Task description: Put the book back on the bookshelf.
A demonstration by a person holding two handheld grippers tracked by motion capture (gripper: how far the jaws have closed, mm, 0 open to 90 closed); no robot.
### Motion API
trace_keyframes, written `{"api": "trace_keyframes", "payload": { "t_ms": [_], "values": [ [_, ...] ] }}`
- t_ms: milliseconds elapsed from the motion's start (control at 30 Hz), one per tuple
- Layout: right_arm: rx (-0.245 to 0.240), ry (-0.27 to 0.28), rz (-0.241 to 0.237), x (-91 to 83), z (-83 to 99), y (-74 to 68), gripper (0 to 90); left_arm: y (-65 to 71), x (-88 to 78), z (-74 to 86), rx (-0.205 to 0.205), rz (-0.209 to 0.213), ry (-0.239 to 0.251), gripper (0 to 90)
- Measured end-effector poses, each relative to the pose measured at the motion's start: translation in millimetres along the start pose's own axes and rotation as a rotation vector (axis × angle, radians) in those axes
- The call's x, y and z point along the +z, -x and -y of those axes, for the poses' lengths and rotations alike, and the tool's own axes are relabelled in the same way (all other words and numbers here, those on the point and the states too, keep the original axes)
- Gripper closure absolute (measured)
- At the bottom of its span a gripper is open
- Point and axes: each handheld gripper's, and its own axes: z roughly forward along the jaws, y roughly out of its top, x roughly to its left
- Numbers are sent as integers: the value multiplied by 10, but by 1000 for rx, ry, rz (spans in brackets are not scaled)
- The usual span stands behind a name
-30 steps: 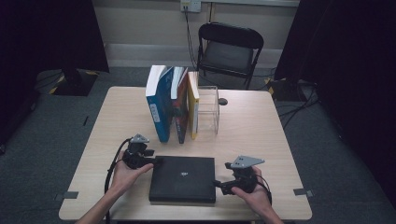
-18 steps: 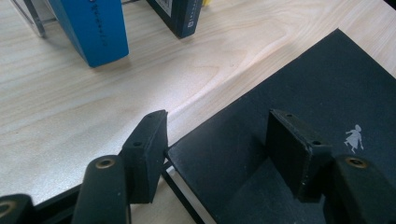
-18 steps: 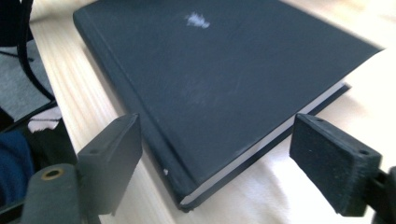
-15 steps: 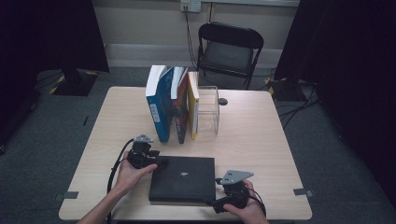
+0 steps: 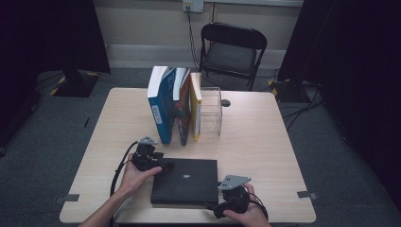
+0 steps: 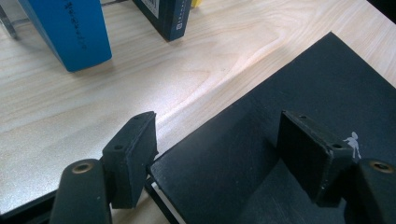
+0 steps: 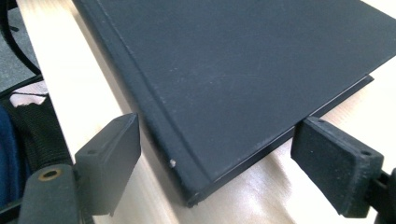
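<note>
From the high view, a clear stand (image 5: 211,111) sits at the middle of the table (image 5: 279,146); its right part holds nothing, and three upright books lean against its left side: a blue book (image 5: 161,105), a dark book (image 5: 181,107) and a yellow book (image 5: 195,106). Near the front edge a black book (image 5: 185,181) lies flat, with a small pale emblem on its cover. The left gripper (image 5: 163,165) is at its far left corner, the right gripper (image 5: 216,208) at its near right corner. The table is light wood on grey carpet, with a black folding chair (image 5: 231,47) behind it, dark curtains at both sides and cables on the floor.

In the left gripper view, the jaws of the left gripper (image 6: 217,147) stand wide apart, one over the bare wood and one over the black book (image 6: 280,121), straddling its corner. The blue book (image 6: 67,30) carries spine lettering too small to read.

In the right gripper view, the right gripper (image 7: 217,161) is spread wide on either side of the black book's (image 7: 243,65) corner, touching neither edge.
</note>
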Motion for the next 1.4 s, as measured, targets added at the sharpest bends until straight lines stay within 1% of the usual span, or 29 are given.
{"api": "trace_keyframes", "payload": {
  "t_ms": [33,100,133,167,233,367,500,567,633,700,767,800,833,900,1033,1167,1200,1233,1267,1300,1400],
  "values": [
    [-1,-20,-11,23,3,13,152,1,-1,1,-5,1,-2,291],
    [-3,-58,-30,74,11,32,139,-14,0,-1,0,14,-4,293],
    [-4,-73,-27,89,6,26,131,-23,1,-2,3,21,-3,294],
    [-9,-77,-22,102,1,21,127,-39,-1,-2,3,34,-8,297],
    [-15,-87,-25,103,-8,29,128,-43,-10,-3,2,39,-17,301],
    [-14,-98,-45,110,-15,62,128,-19,-14,-6,-5,23,-18,301],
    [-10,-105,-53,112,-17,75,132,10,-30,2,-15,2,-21,299],
    [-12,-105,-52,112,-17,72,136,4,-44,11,-9,6,-25,299],
    [-13,-106,-53,108,-16,70,144,7,-48,14,-16,7,-28,299],
    [-9,-104,-52,84,-8,93,214,7,-77,30,-10,12,-42,297],
    [6,-92,-49,36,16,168,295,8,-112,73,-11,31,-48,298],
    [16,-87,-38,13,27,209,304,15,-131,91,-8,37,-53,299],
    [23,-84,-15,-4,34,242,307,33,-146,107,-8,34,-57,298],
    [35,-81,17,-25,41,297,316,80,-169,140,-11,23,-60,294],
    [65,-78,45,-42,47,368,322,144,-219,199,-10,21,-72,287],
    [85,-67,83,-52,45,436,367,219,-298,291,9,47,-97,286],
    [95,-63,90,-47,42,468,367,237,-316,312,13,48,-100,286],
    [107,-63,91,-44,40,490,365,260,-326,343,5,52,-94,287],
    [120,-62,93,-39,36,517,363,269,-346,367,8,66,-102,290],
    [129,-56,99,-32,36,542,362,292,-370,391,16,71,-101,305],
    [150,-53,145,-25,17,578,363,355,-418,445,37,104,-122,342]
  ]
}}
